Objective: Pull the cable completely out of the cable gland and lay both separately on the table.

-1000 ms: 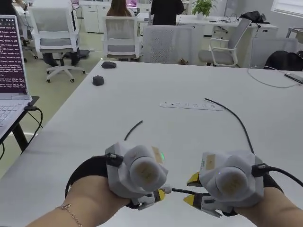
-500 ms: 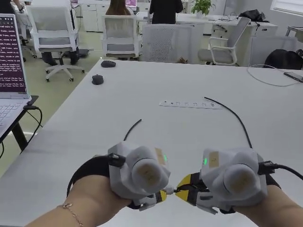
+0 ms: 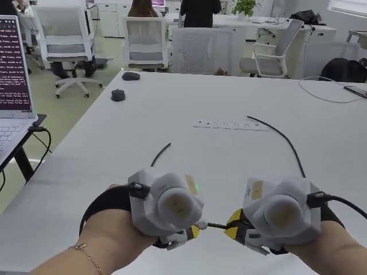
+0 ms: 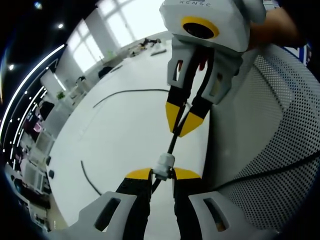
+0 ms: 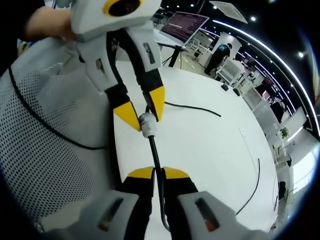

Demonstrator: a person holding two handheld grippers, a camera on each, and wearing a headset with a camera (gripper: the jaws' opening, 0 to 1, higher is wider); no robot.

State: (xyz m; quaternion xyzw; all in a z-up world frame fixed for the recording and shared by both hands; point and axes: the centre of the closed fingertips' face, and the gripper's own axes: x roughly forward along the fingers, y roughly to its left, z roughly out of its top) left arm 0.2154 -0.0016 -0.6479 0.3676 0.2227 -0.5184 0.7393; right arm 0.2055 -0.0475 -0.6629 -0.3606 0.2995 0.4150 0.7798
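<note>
A broad white worktop (image 3: 229, 97) is seen in the head view, running from 6 o'clock up towards 12 o'clock. Beyond its far edge, at 11 to 12 o'clock, white and grey mesh office chairs (image 3: 140, 37) are lined up. At 9 o'clock, off the worktop's left side, an open silver laptop (image 3: 14, 69) is set with text on its dark screen.

At 6 o'clock, over the near edge of the worktop, the left tool (image 4: 162, 174) and the right tool (image 5: 157, 172) are held by the person's hands. They are pointed at each other, yellow tips near but apart.

Near the middle of the worktop, towards 1 o'clock, a long flat white power strip (image 3: 229, 125) is laid crosswise. A long loose black lead (image 3: 281, 140) is curved from the strip's right end down towards 4 o'clock. A short black lead (image 3: 161, 154) lies at 7 o'clock from the strip. A black computer mouse (image 3: 118, 95) is placed at 10 o'clock.

A thin black cable (image 4: 175, 140) is stretched straight between the two tools. In the right gripper view it is pinched between the right tool's closed yellow tips and runs up towards 12 o'clock. There it enters a small white cable gland (image 4: 164, 164), so it has not been drawn out. In the left gripper view the gland is clamped between the left tool's yellow tips at 6 o'clock.
</note>
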